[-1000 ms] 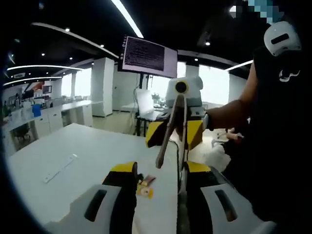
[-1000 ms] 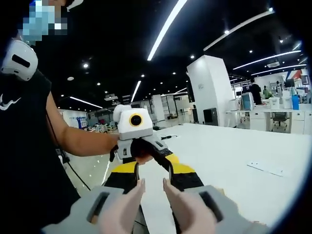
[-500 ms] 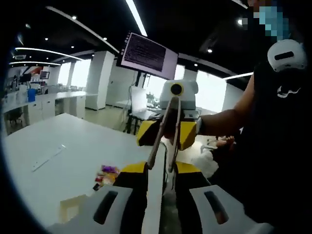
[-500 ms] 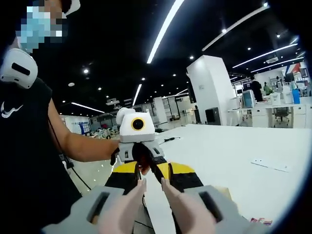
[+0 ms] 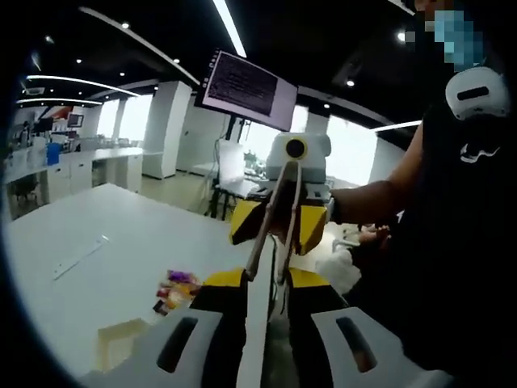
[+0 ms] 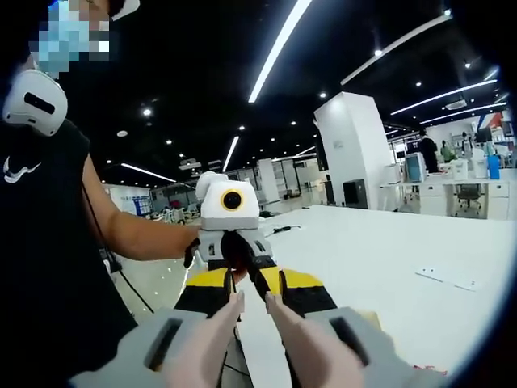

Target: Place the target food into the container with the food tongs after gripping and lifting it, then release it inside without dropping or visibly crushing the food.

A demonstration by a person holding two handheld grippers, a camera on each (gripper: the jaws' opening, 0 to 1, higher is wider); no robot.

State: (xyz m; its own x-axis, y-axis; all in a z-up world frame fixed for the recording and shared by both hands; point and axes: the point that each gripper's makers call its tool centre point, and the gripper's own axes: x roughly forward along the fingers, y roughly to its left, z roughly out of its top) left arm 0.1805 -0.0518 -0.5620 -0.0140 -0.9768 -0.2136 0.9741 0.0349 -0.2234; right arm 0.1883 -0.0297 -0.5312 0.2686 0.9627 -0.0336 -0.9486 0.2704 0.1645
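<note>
tongs point(image 6: 246, 319) clamped in right gripper point(image 6: 250, 303)

Monitor point(image 5: 245, 87) up high in the left gripper view: rows of text on a dark screen, way too small & blurry to read. Person's black shirt point(image 6: 36, 242) in the right gripper view: white logo mark on the chest, a swoosh-like shape, no letters legible. Same mark in the left gripper view too. No other words, nos. or signs readable anywhere.
</note>
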